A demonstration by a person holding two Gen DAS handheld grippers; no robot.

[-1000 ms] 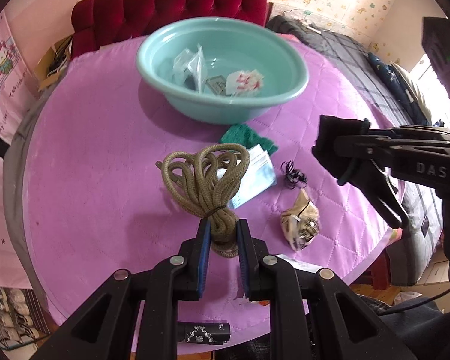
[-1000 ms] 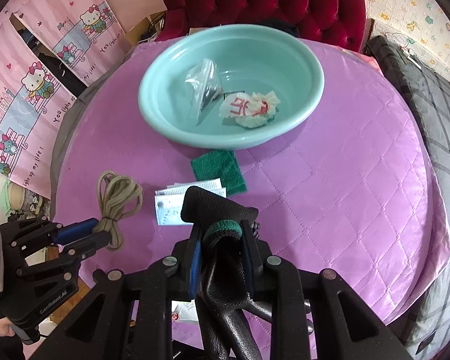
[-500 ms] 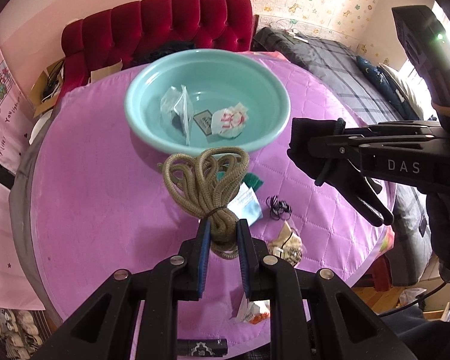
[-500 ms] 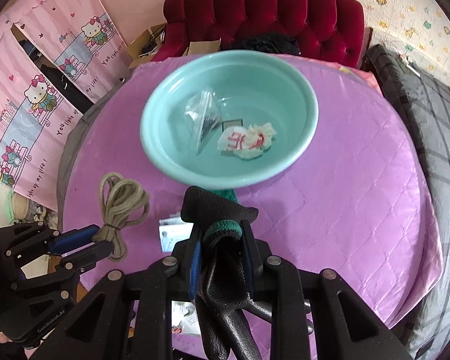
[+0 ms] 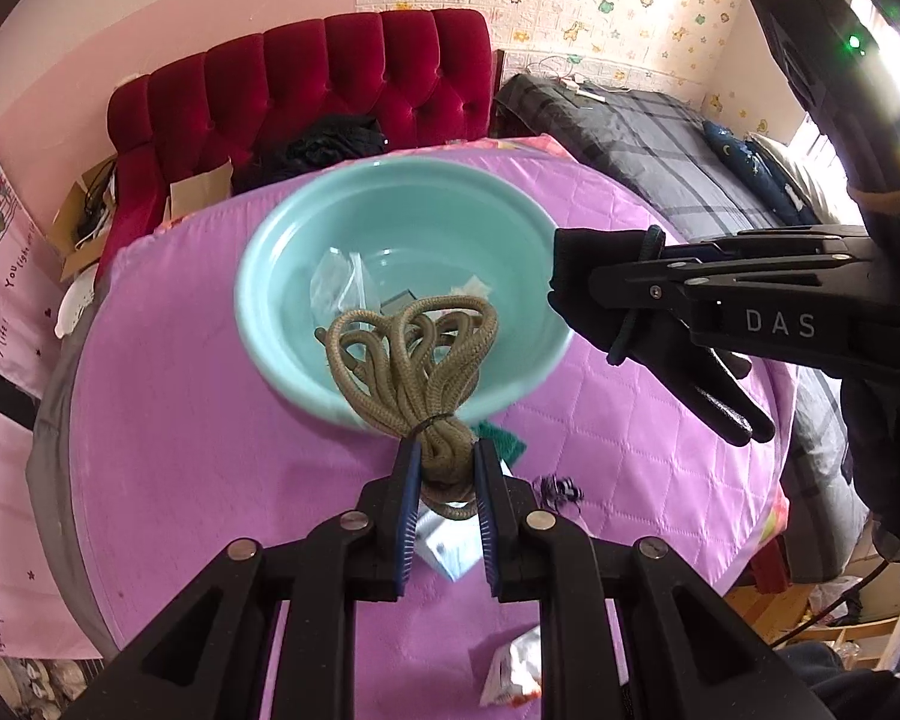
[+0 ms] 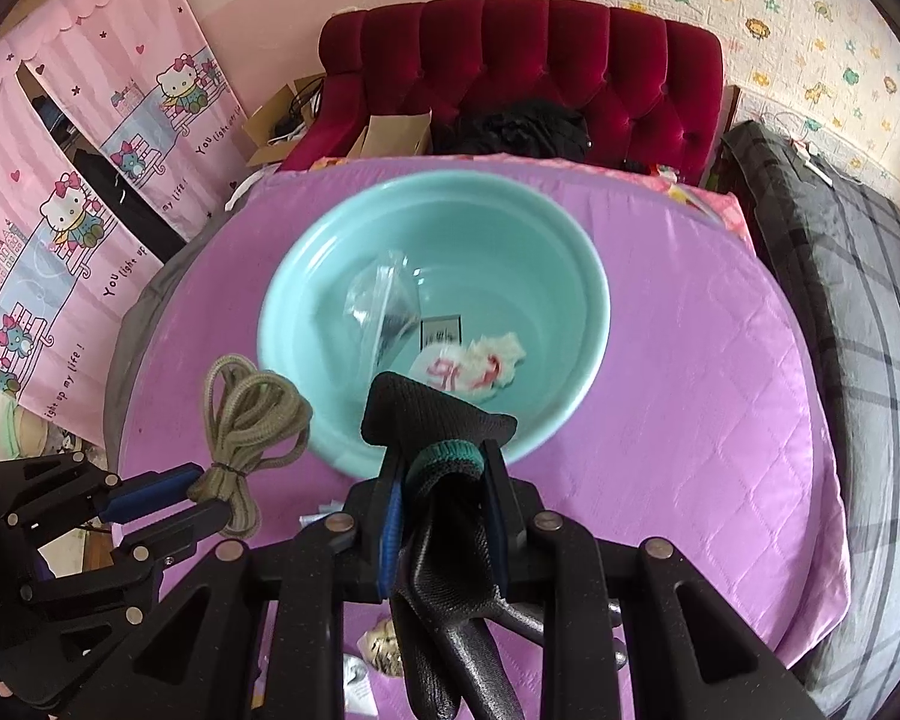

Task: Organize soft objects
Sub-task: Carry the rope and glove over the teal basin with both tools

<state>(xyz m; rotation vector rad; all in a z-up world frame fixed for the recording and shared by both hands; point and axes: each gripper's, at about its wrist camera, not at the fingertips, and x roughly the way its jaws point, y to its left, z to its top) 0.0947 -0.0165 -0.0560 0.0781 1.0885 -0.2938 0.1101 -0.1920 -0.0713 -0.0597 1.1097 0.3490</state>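
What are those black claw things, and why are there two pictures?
Those are grabbing tools. A person holds one in each hand, and each has a small camera looking along its two fingers, so you get one picture per tool. The left gripper pinches a tied bundle of rope. The right gripper pinches a black glove. Both hang near a teal basin on a table with a purple quilted cover. Inside the basin lie a clear plastic bag and a crumpled wrapper.

Black glove pinched, basin (teal) beyond
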